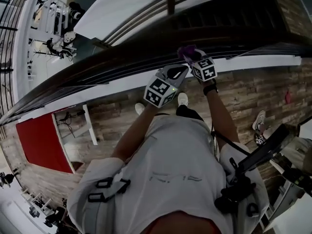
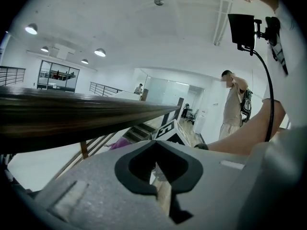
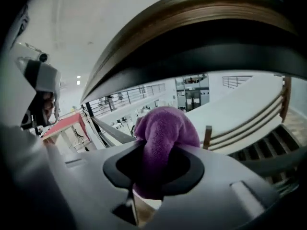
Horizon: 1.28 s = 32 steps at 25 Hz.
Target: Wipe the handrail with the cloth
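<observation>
Cloth [image 3: 162, 133], purple and bunched, sits pinched between the jaws of our right gripper [image 3: 154, 174]. Its rounded end sticks out just under the handrail [image 3: 206, 30], whose dark wooden bar arches across the top of the right gripper view. In the head view we hold that gripper up at the near edge of the rail. The cloth is at the rail's underside, but we cannot tell whether it touches. Our left gripper [image 2: 157, 172] has its jaws pressed together with nothing between them. It hovers just beside the right one, a little lower and below the rail. In the left gripper view we see the rail running off to the left, with a bit of the purple cloth under it. A person [image 2: 234, 110] stands well apart in the background. Stairs [image 3: 268, 145] descend beyond the rail.
</observation>
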Tool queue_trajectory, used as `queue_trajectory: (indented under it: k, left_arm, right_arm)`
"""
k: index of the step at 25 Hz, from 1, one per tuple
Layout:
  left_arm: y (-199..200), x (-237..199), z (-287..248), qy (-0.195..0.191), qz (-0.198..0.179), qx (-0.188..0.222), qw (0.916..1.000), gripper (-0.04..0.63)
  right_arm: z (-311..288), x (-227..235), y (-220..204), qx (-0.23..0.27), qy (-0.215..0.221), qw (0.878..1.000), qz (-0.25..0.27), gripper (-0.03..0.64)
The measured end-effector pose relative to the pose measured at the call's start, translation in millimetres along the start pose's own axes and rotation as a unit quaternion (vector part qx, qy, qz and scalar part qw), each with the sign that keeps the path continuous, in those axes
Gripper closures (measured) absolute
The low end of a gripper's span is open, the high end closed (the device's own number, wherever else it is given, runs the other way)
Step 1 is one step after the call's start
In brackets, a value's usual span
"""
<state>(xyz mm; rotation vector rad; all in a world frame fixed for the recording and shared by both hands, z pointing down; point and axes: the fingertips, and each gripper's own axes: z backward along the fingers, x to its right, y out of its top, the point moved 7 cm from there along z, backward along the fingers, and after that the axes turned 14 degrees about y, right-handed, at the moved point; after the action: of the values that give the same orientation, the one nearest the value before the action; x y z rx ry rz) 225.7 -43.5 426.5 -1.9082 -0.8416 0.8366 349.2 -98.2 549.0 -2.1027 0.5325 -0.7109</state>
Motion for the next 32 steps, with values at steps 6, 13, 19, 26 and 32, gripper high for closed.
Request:
queue_trajectory:
  k: [6,13,19,26,32]
  left_arm:
    - [3.3,-4.4,-10.0,0.015,0.003,-0.002,0.9999,0.594]
    - [5.4,9.8,-42.8,-0.011,0.002,-0.015,0.9998,0.594]
    - [7.3,44.6,-85.3,-0.057,-0.011,-0.028,0.9979,0.594]
    - [6.3,86.8,-137.5,-0.102,-0.015,-0.034,0.9941,0.594]
    - [-2.4,106.2,-171.5,-0.11,-0.018,-0.053,0.9924,0.594]
  right_arm:
    - [-21.2,27.9,3.8,-0.08,-0.058,0.994,0.045,0.518]
    - [41.8,103.6,-20.5,-0.045,-0.151,0.988,-0.01,0.518]
    - [108.9,157.9,-30.0,-0.066,-0.215,0.974,-0.002,0.518]
    - [181.4,227.0,-49.0,-0.06,-0.292,0.954,-0.021,0.52]
    - [261.6,288.8,-69.4,-0.014,-0.362,0.926,-0.103,0.518]
